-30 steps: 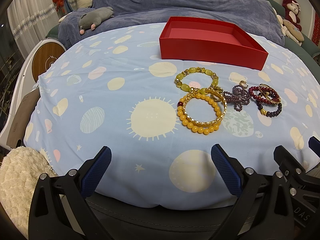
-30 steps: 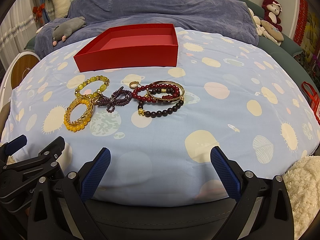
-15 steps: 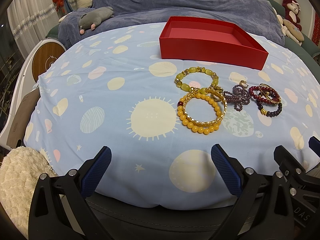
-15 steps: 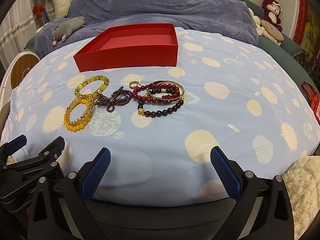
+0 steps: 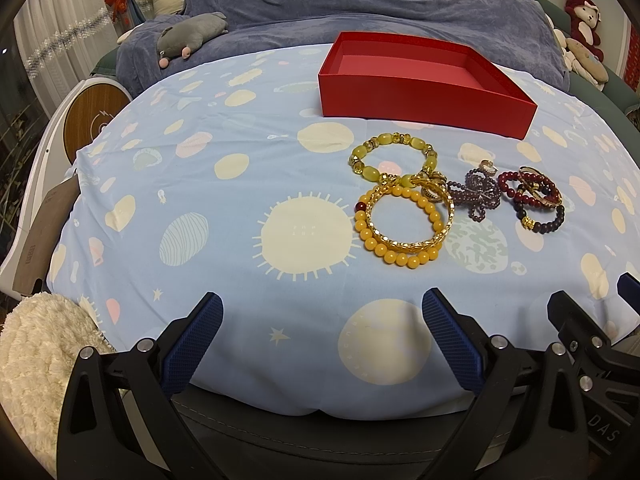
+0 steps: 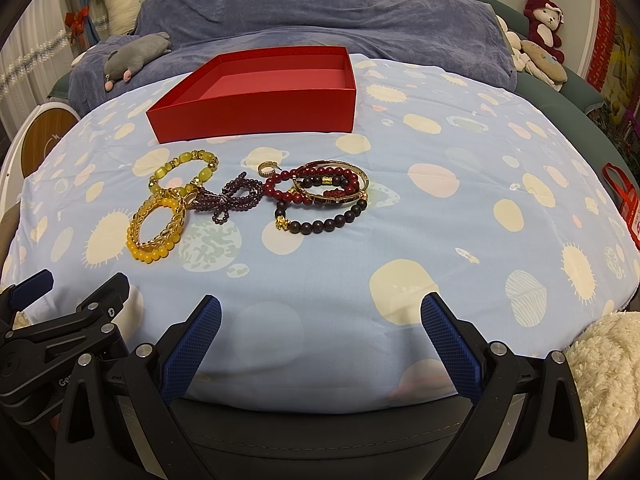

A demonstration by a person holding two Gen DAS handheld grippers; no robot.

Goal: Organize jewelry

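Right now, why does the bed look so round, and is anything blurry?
Left wrist view: fisheye bends the sheet into a dome, corners go black, yellow bead bracelet sharp. Right wrist view: same bulge, red box crisp, soft shadow beneath it.

Your left camera sits low at the near edge of the bed [image 5: 168, 184] and looks forward across it, with the bracelets [image 5: 452, 200] to its right and the red box [image 5: 424, 108] behind them. Your right camera sits just beside it, equally low, facing the same way; there the bracelets [image 6: 248, 200] lie to the left. Both views share the bracelets, the box [image 6: 256, 112] and the blue sheet. Each camera sees the other gripper at its lower corner.
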